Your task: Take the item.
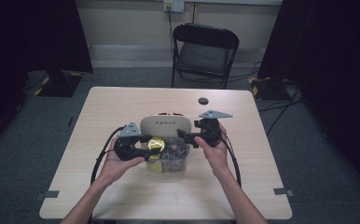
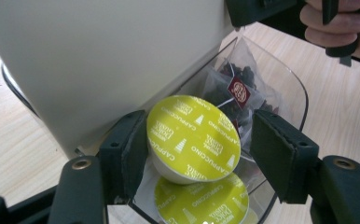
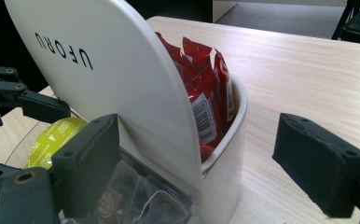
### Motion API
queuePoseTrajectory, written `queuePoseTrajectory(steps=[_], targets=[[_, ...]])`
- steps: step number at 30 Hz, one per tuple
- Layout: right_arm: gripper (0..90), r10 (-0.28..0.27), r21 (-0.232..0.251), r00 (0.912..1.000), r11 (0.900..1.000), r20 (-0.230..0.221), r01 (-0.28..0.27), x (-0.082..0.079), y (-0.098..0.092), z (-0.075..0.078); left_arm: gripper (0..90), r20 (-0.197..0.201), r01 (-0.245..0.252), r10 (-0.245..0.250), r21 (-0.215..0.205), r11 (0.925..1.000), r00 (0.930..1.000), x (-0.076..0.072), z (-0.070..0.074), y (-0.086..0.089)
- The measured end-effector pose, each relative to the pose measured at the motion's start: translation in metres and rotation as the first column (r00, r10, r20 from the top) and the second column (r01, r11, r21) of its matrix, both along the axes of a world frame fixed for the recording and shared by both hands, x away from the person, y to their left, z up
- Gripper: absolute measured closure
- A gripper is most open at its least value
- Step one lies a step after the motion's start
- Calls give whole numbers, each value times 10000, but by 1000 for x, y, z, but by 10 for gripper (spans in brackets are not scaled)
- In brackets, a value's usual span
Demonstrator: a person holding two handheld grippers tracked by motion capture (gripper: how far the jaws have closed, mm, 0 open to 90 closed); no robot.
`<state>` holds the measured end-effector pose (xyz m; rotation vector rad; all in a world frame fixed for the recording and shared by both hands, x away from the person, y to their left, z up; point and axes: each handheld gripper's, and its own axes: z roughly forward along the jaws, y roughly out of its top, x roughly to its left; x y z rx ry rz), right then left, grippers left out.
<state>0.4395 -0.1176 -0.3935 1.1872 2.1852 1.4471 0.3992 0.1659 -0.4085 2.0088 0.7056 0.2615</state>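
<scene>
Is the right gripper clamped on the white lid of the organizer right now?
No: the right gripper stands wide open, its jaws apart on either side of the white lid, not pressing it.

table (image 1: 122,107) is pale wood-grain laminate, pretty matt. the cream box (image 3: 136,93) looks like smooth glossy plastic, the tray (image 2: 290,79) clear plastic. coffee pod (image 2: 193,137) has a shiny yellow-green foil lid, red sachets (image 3: 206,93) are glossy foil, gripper pads (image 2: 280,154) look like matt black rubbery foam

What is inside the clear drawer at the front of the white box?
The clear drawer holds a mesh tea bag and a second green capsule lying under the green capsule between the left claw's jaws. Anything beneath these is covered.
</scene>
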Motion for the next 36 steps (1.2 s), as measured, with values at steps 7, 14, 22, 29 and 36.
queuePoseTrajectory(steps=[7,14,22,29,36], targets=[[147,-10,35,10000,10000,9,10,0,0,0,357,-48,70,-69,212,9998,10000,0,-4,-5],[142,33,96,10000,9999,4,-33,1,-1,0,360,-114,213,-211,164,9996,9997,1,-6,-8],[144,10,78,10000,10000,39,-11,0,0,0,359,-117,306,-303,267,9992,9995,1,-9,-13],[147,34,49,10000,10000,9,-34,0,0,-1,377,10,415,-415,221,9989,9991,2,-10,-13],[144,45,73,10000,10000,4,-45,0,0,-2,379,-126,434,-435,-50,9990,9990,2,-10,-11]])
